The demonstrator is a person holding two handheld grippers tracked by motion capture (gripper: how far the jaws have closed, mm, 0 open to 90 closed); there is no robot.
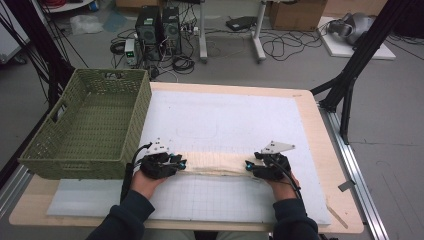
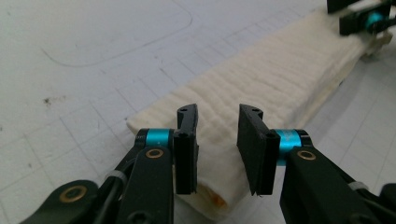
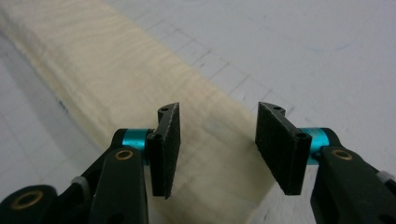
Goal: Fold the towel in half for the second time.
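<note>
1. Grey workshop floor lies beyond the table (image 1: pixel 320 120), with computer towers (image 1: pixel 159 27), loose cables and cardboard boxes at the back.
2. On the wooden table lies a white gridded mat (image 1: pixel 225 120), and a green woven basket (image 1: pixel 117 125) stands at the mat's left edge.
3. A cream cloth (image 1: pixel 215 164), folded into a long narrow strip, lies flat on the near half of the mat, running left to right between the two hands.
4. The left gripper (image 1: pixel 181 163) sits at the strip's left end, just beside the basket's near corner. In the left gripper view its jaws stand apart over the folded cloth (image 2: pixel 280 79), with a gap on each side; the pads do not press it, so it is released.
5. The right gripper (image 1: pixel 248 165) sits at the strip's right end. In the right gripper view its jaws hang wide apart above the cloth (image 3: pixel 107 79), gripping nothing.
6. In the left gripper view the right gripper (image 2: pixel 369 21) shows at the far end of the strip.
7. Both dark sleeves come in from the bottom edge of the high view.
</note>
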